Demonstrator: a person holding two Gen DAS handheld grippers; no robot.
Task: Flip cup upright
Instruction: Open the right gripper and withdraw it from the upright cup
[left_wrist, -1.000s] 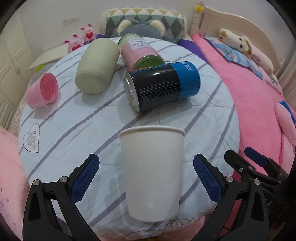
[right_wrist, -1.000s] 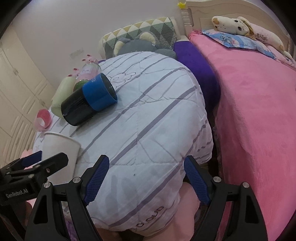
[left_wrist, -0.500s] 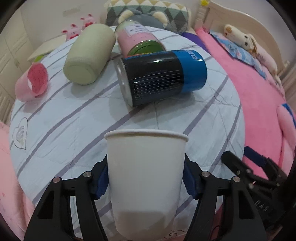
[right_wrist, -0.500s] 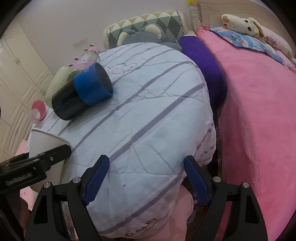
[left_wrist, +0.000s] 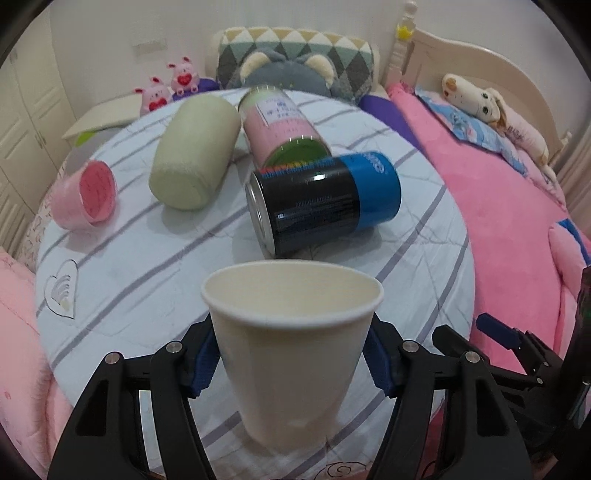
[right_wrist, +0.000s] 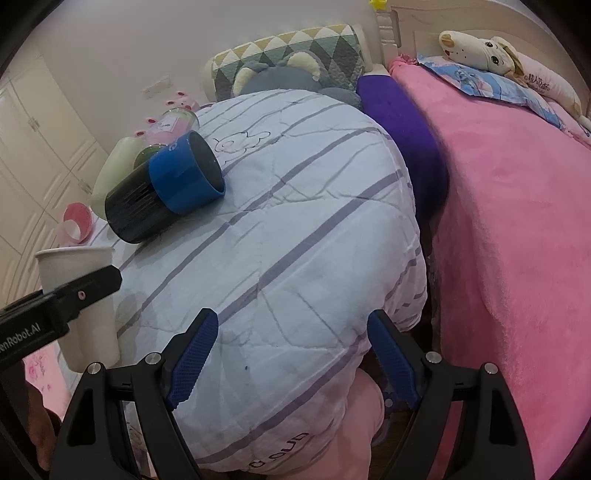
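Striped quilt-covered bench (left_wrist: 147, 280): left hand-held gripper (left_wrist: 291, 363) clamps white paper cup (left_wrist: 291, 347), mouth up. Lower base flat, release gently. Right hand-held gripper (right_wrist: 291, 363) gapes idle.

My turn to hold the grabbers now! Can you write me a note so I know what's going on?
Left gripper: jaws shut on the white cup, mouth up, near the front edge of the quilt.
Right gripper: open, empty, over the quilt's front edge.
Done: the cup looks upright.
Left: probably just let go once it stands steady, then back away.
The blue can lies on its side just behind the cup, so mind it.
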